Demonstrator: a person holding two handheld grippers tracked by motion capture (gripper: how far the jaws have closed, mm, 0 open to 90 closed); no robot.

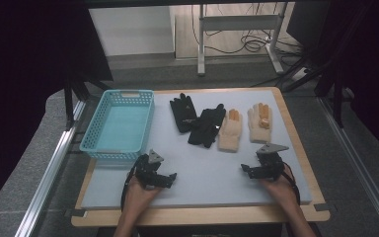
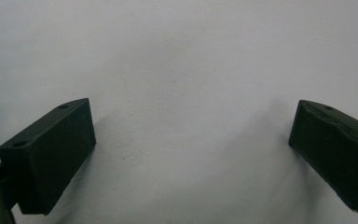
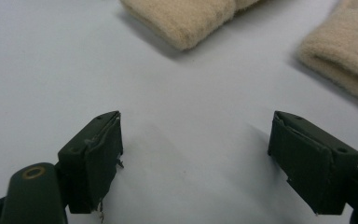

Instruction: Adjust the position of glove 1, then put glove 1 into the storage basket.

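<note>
Overhead, a pale grey mat (image 1: 207, 163) covers a wooden table (image 1: 296, 143), and the landmark is a light blue plastic basket (image 1: 119, 123) with a perforated lattice wall, standing at the mat's far left. To the right of the basket lie four gloves in a row: two black gloves (image 1: 197, 121), smooth and thin, the second overlapping toward the first beige glove (image 1: 229, 131); then another beige glove (image 1: 260, 122), both fuzzy knit with orange on the fingers. Just in front of the basket the left gripper (image 1: 154, 174) rests low over the mat; well to the right of the basket, near the beige pair, sits the right gripper (image 1: 262, 168).

Up close, the left gripper view shows blocky black jaws spread wide over bare mat, holding nothing. The right gripper view shows its jaws equally wide and empty, with worn, peeling pads (image 3: 103, 154) and the woolly beige cuffs (image 3: 186, 18) beyond.
</note>
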